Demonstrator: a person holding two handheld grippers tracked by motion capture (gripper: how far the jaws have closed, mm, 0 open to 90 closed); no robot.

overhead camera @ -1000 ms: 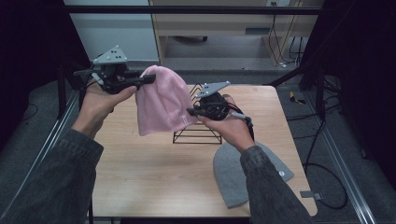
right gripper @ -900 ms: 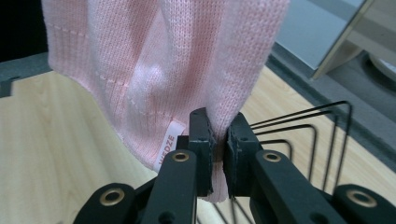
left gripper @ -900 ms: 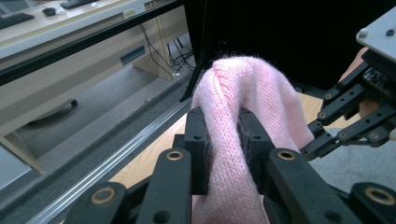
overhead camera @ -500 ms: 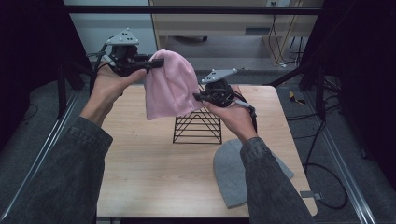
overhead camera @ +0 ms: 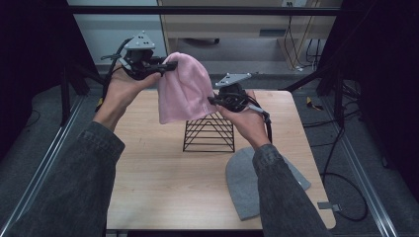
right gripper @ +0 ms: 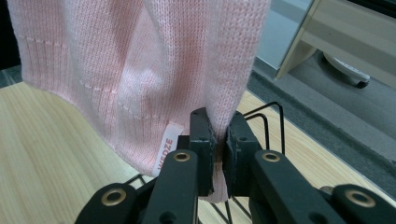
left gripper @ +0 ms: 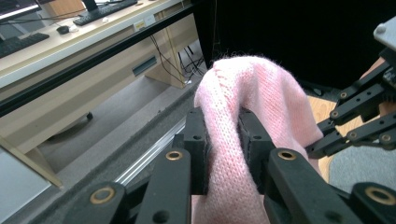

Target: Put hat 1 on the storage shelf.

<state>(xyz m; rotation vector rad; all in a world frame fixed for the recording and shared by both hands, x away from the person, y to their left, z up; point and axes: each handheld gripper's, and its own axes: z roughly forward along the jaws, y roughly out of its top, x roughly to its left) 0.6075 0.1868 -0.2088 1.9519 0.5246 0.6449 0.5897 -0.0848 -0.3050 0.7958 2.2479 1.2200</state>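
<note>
A pink knitted beanie (overhead camera: 182,91) hangs in the air above the table, held by both grippers. My left gripper (overhead camera: 165,66) is shut on its upper left edge; in the left gripper view the pink beanie (left gripper: 252,107) bulges out between the two black pads (left gripper: 196,140). My right gripper (overhead camera: 213,100) is shut on the hem at the lower right; in the right gripper view the pink beanie (right gripper: 130,70) hangs in front with a small label (right gripper: 166,154) beside the pads. A black wire rack (overhead camera: 209,133) stands on the table just below the beanie.
A grey beanie (overhead camera: 247,182) lies flat near the table's front right corner, partly under the right sleeve. The wooden table (overhead camera: 148,173) has bare surface at the front left. A desk and cables stand beyond the far edge.
Both hands have carried the pink beanie upward and farther from the person, so it now hangs higher above the wire rack. Both grips stay closed on it.
</note>
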